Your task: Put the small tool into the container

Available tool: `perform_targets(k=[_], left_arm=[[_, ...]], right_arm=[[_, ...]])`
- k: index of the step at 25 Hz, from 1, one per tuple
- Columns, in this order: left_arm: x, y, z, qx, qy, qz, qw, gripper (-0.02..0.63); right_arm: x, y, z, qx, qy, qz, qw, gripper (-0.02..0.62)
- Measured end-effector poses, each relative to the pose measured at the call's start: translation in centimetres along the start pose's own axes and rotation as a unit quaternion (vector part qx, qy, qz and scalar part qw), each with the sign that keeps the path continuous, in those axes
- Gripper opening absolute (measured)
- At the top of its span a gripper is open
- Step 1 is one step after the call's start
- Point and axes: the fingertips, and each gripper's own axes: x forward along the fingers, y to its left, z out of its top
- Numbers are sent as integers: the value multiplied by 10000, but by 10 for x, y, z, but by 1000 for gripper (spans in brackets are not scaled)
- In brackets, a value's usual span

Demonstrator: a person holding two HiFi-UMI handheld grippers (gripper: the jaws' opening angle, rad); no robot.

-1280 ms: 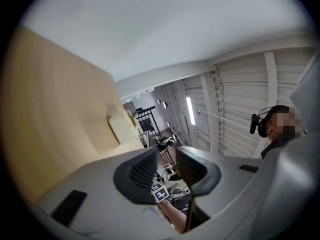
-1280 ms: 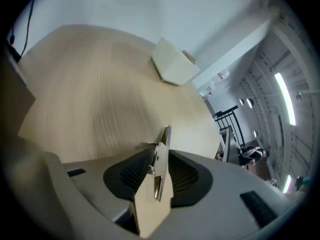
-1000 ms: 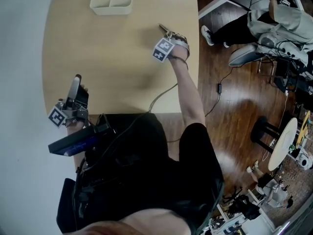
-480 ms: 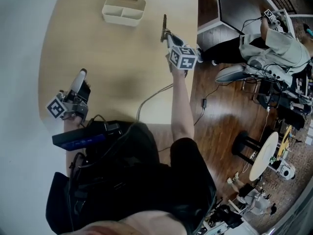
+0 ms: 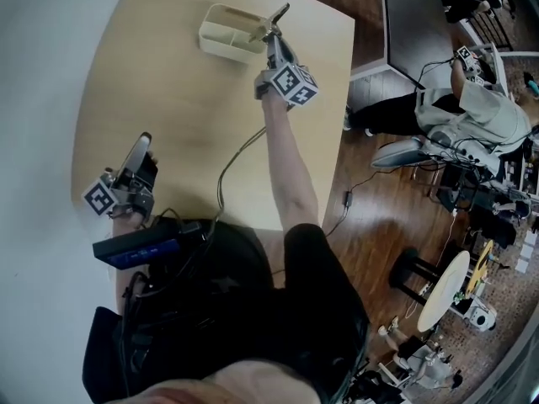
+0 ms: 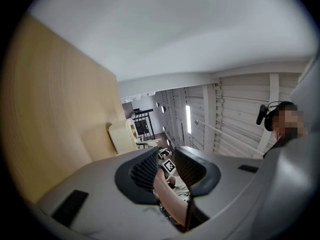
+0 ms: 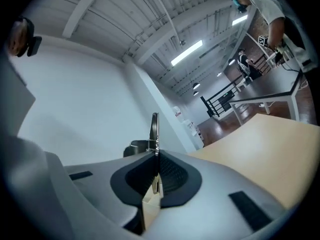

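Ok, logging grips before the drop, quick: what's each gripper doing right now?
Left gripper: open, nothing between its jaws.
Right gripper: shut on the small tool.

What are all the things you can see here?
table: one, light wood, under both tools
container: one, cream, with compartments, at the table's far end
small metal item: one, silvery, thin, pinched in the right tool, showing over the container's right end
cable: one, grey, running across the table towards the right tool
dark desk: one, black, far right
seated person: one, pale top, on the right by the dark desk
stool: one, black, on the brown wood floor
round table: one, pale, lower right
right arm: one, bare, stretched over the table
left tool: one, grey, near the table's left edge, jaws apart, empty
right tool: one, grey, at the container, shut on the small metal item
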Motion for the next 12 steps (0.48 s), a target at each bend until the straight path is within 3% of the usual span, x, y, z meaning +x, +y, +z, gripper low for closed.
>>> perform_targets(k=[7,12], left_arm=[[-12,8,8,21,-183,92,9998,89],[-5,4,3,34,-70,38,10000,89]], right_arm=[[1,-26,-57,-339,622,-578,9958,3],[-12,-48,-67,-127,835,-968,9917,3]])
